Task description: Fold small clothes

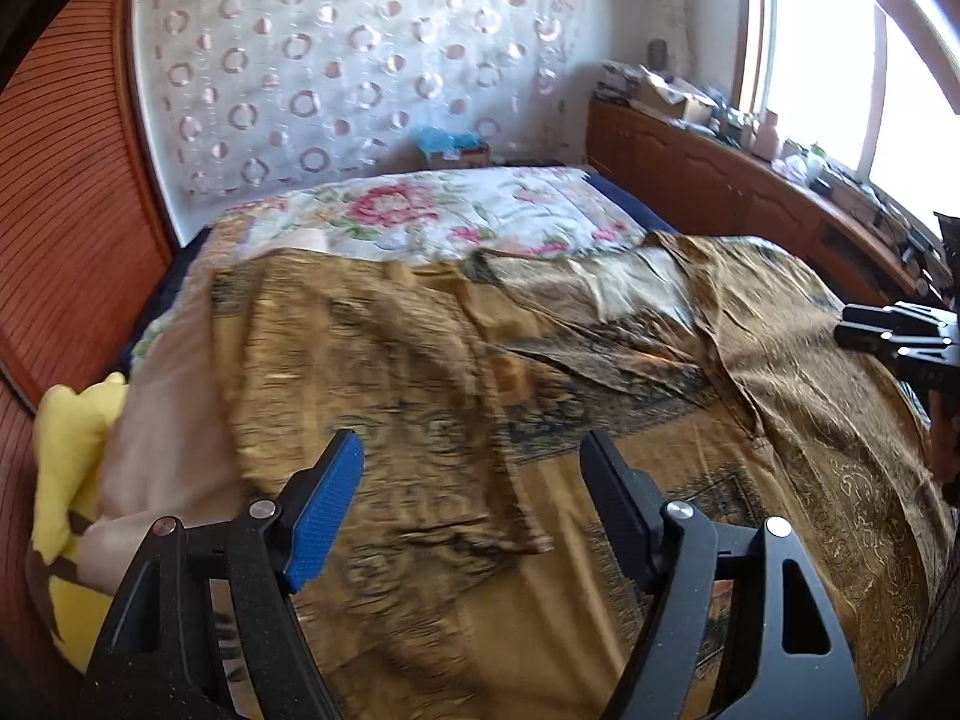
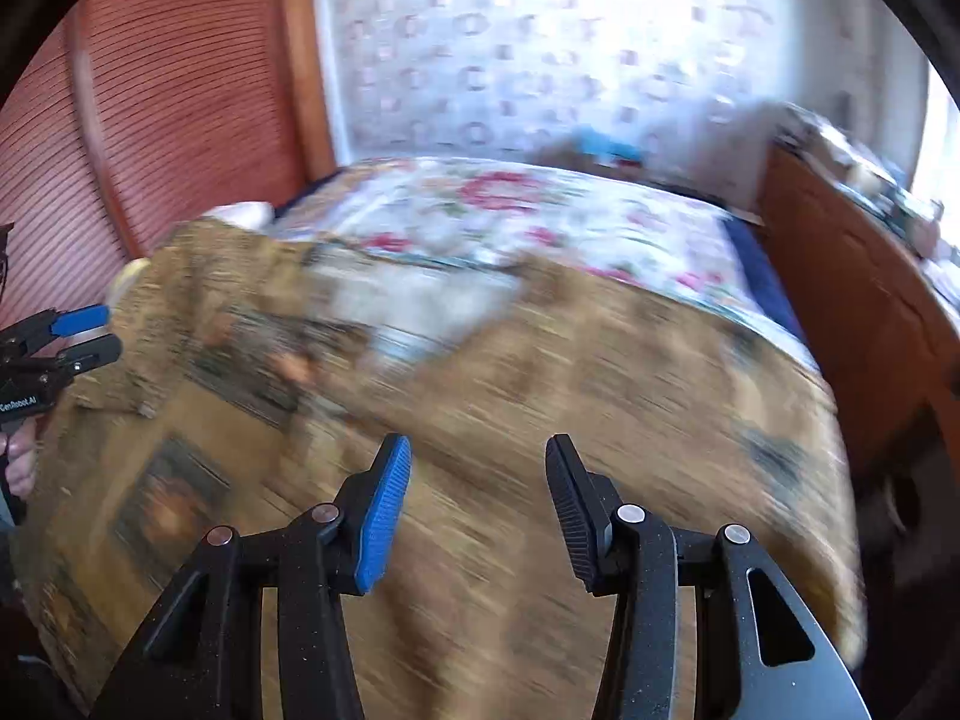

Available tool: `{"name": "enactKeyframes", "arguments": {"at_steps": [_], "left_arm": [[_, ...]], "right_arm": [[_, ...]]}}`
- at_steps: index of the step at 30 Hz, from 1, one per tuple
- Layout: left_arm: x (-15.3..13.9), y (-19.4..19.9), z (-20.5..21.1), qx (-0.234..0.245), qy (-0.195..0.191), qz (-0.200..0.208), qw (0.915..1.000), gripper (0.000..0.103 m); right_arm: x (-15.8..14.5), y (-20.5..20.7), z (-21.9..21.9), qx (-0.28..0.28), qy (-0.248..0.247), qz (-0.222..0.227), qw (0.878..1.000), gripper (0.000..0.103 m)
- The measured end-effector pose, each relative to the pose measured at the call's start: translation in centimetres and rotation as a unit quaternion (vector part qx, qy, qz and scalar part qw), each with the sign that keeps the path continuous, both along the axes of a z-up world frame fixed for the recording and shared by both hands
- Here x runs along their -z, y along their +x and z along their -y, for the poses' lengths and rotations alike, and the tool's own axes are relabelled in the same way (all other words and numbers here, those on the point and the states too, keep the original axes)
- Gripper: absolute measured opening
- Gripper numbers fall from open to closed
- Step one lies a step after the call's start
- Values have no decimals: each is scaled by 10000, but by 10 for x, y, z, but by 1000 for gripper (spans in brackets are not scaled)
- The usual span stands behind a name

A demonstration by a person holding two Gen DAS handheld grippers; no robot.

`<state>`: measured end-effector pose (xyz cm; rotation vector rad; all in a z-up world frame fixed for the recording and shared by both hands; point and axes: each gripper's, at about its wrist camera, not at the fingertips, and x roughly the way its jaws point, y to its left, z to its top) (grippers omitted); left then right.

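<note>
1. Far left, the yellow soft toy (image 1: 66,468) sits at the bed's edge beside a pale pink cloth (image 1: 162,438). Both lie clear of your work, so I judge them as set aside rather than next in line.

2. Your left gripper (image 1: 468,504) hangs over the near left part of the golden patterned garment (image 1: 432,360). Its jaws stand wide apart with nothing between them and no pad on the cloth. It looks poised above a rumpled flap, which I take for the layer you mean to pick up or smooth.

3. The garment is spread over the near half of the bed, on top of the floral quilt (image 1: 432,210). A pale lining shows where one part is turned back near the middle, so the piece appears partly folded, not finished.

4. Your right gripper (image 2: 480,504) hovers over the right side of the same garment (image 2: 540,372). Its jaws are parted, less widely than the left pair, and empty; no cloth hangs from either pad. The view is heavily blurred, so I cannot tell which edge lies beneath it.

5. Far right, the cluttered wooden cabinet (image 1: 720,180) runs under the window, well away from the garment.
</note>
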<state>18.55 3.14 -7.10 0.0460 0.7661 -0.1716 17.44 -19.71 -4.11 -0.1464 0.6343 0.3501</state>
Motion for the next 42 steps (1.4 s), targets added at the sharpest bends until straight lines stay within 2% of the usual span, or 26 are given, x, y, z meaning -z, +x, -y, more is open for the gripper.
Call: {"name": "enactKeyframes", "arguments": {"at_steps": [7, 13, 18, 24, 26, 32, 38, 41, 42], "left_arm": [[20, 15, 35, 294, 227, -376, 9986, 76], [31, 20, 45, 335, 328, -581, 9972, 76], [32, 21, 46, 328, 252, -616, 9972, 76], [33, 21, 50, 446, 204, -685, 9964, 86], [33, 22, 52, 471, 228, -690, 9962, 87], [33, 23, 52, 474, 205, -698, 9962, 87], [33, 22, 52, 474, 203, -697, 9962, 87], [33, 22, 53, 473, 204, -696, 9962, 87], [33, 22, 53, 473, 205, -695, 9963, 87]], "right_arm": [[11, -37, 100, 1060, 222, -107, 9941, 49], [19, -54, 155, 1655, 362, -269, 9852, 49], [25, -59, 166, 1640, 661, -491, 9830, 49], [22, -70, 179, 1635, 781, -503, 9822, 49], [10, -50, 188, 1650, 819, -548, 9814, 49], [23, -19, 182, 1656, 944, -828, 9782, 49], [26, -18, 191, 1497, 1348, -972, 9747, 27], [21, -21, 190, 1539, 1153, -853, 9776, 10], [20, -22, 188, 1569, 1065, -788, 9787, 8]]}}
